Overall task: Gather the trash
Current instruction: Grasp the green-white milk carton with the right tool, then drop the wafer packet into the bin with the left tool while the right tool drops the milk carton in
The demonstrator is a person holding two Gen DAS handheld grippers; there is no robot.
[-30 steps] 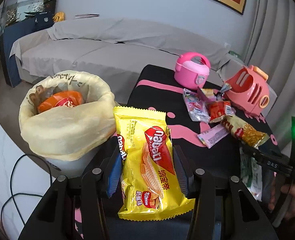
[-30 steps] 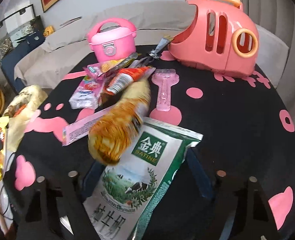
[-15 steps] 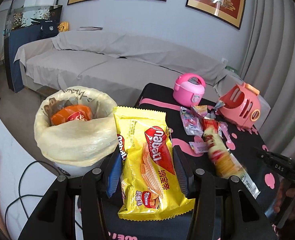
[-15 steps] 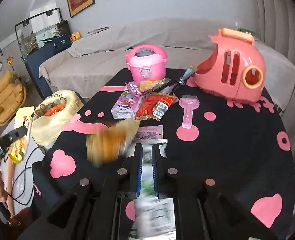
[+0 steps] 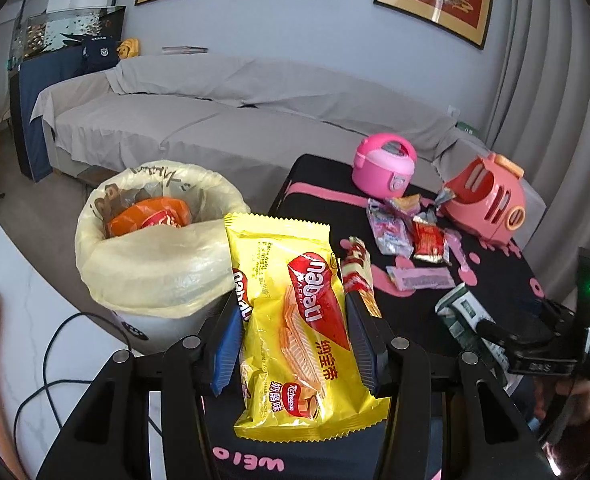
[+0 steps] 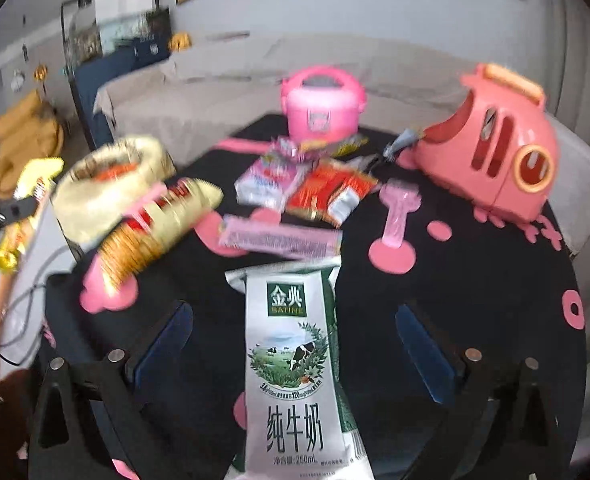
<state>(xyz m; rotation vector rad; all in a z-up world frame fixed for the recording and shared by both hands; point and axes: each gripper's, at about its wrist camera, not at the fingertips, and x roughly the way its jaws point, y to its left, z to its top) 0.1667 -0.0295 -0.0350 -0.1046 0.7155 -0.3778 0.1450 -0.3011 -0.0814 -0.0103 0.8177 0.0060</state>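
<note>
My left gripper (image 5: 291,316) is shut on a yellow Nabati wafer packet (image 5: 295,320), held just right of the trash bin (image 5: 151,260), which is lined with a pale yellow bag and holds an orange wrapper (image 5: 151,220). My right gripper (image 6: 295,332) has its jaws wide apart, with a green-and-white milk pouch (image 6: 295,360) lying between them; I cannot tell whether it is held. A long yellow biscuit pack (image 6: 155,228) lies near the table's left edge. The bin also shows in the right wrist view (image 6: 103,188).
On the black table with pink spots (image 6: 475,280) lie several more wrappers (image 6: 327,192), a pink bar wrapper (image 6: 279,236), a pink toy spatula (image 6: 397,216), a pink toy rice cooker (image 6: 321,108) and a pink toy toaster (image 6: 495,148). A grey sofa (image 5: 215,112) stands behind. A cable (image 5: 47,364) lies on the floor.
My right gripper lifted the milk pouch and its jaws then spread wide. The biscuit pack slid off toward the table's left edge. My left gripper rose a little with the wafer packet.
</note>
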